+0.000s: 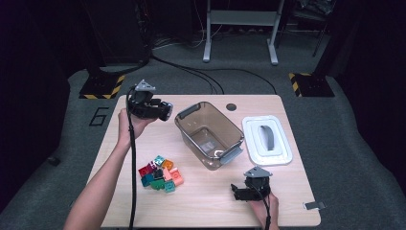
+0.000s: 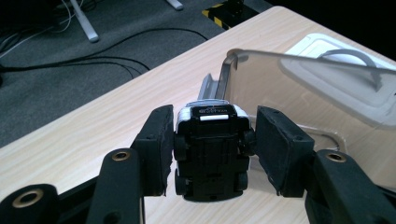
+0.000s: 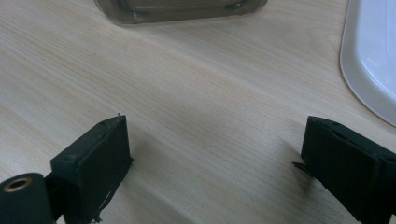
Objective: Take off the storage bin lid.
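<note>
My left gripper (image 1: 159, 110) hangs above the table's far left part, shut on a small black and white toy car (image 1: 166, 111). In the left gripper view the toy car (image 2: 210, 149) shows its underside between the two pads (image 2: 156, 144), just beside the near wall of a clear brownish bin (image 2: 299, 88). The bin (image 1: 210, 134) stands with nothing in it at the table's middle. My right gripper (image 1: 242, 189) rests low near the front right, with its jaws wide apart and nothing between them; the right gripper (image 3: 219, 135) faces bare wood.
A white lid with a grey handle (image 1: 266, 140) lies right of the bin; the lid's edge (image 3: 373, 56) is near my right gripper. A pile of several coloured bricks (image 1: 160, 173) sits front left. The wooden table (image 1: 201, 201) ends just behind the right hand.
</note>
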The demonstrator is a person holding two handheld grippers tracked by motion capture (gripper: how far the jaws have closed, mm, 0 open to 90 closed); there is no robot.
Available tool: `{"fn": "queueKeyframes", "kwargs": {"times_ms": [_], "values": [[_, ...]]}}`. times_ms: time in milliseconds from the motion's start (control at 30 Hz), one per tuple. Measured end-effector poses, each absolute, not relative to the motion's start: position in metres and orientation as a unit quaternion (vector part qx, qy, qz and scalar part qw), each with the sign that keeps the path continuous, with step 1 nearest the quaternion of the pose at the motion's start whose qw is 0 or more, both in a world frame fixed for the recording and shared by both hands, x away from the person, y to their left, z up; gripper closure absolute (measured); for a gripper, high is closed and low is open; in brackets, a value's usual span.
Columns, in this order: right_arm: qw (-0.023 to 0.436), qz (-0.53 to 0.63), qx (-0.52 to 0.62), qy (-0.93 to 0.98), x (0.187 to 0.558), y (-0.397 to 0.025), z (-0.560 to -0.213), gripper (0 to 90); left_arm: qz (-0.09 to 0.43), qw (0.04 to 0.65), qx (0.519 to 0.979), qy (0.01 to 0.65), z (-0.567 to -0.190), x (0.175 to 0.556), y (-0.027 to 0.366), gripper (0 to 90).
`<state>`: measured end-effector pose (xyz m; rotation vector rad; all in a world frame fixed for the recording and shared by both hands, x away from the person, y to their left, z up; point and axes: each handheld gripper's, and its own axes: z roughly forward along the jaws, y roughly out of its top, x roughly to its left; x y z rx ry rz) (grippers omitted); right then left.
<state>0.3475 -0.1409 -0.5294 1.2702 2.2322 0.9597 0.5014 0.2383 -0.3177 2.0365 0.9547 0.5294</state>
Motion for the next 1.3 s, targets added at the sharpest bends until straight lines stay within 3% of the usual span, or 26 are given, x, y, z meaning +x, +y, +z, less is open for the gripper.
{"fn": "queueKeyframes", "kwargs": {"times_ms": [333,700,1300], "values": [[0.198,0.344,0.457,0.796,0.347,-0.14,-0.529,7.2,0.204,0.409,0.814,0.359,-0.312,0.508,0.208,48.6],[0.199,0.344,0.454,0.797,0.347,-0.141,-0.529,7.2,0.178,0.407,0.829,0.339,-0.332,0.513,0.174,48.6],[0.199,0.344,0.452,0.799,0.347,-0.141,-0.529,7.1,0.137,0.39,0.849,0.329,-0.37,0.509,0.168,48.4]]}}
